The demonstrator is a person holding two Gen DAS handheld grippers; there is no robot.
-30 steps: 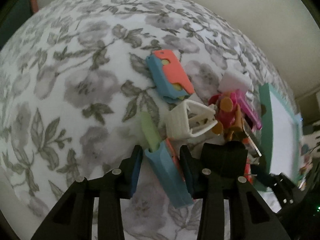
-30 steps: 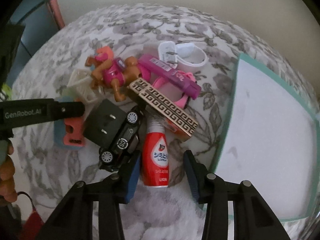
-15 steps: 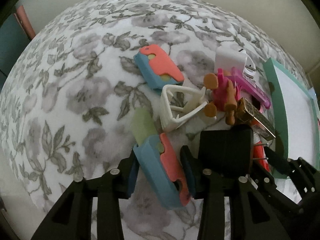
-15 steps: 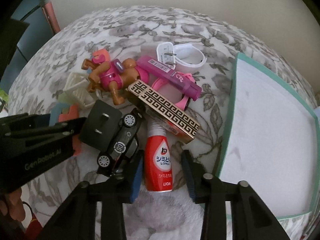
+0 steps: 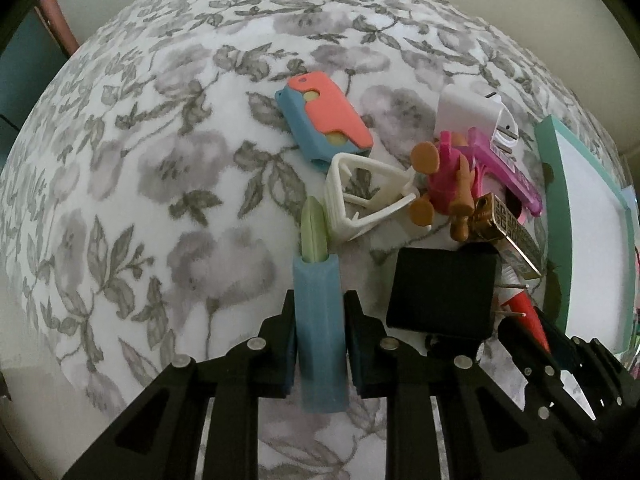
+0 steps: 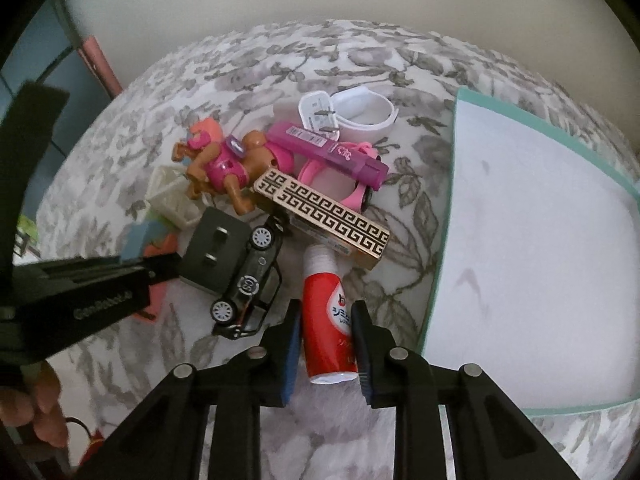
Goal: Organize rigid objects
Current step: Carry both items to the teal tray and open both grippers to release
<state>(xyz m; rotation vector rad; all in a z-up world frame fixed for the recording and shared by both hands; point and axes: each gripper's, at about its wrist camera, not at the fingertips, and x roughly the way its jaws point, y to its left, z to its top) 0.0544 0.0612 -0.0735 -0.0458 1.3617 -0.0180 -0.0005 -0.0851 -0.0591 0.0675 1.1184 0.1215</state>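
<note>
Now we see the blue toy case, a pale green tip sticking out of its far end, clamped between the fingers of the left gripper; both pads press its sides, and it points away from us over the flowered cloth. On our other side, the red bottle with the white cap sits between the fingers of the right gripper, which have drawn in tight against its sides.

Just beyond the bottle lies a gold patterned box, and left of it a black toy car rests against a black charger block. Farther out, a toy dog in pink, a purple stick-shaped box over a pink ring, and a white plug with a white band make up the heap. A second blue-and-coral case lies apart beside a white plastic frame. A mint-edged white mat spreads to the right of the heap.
</note>
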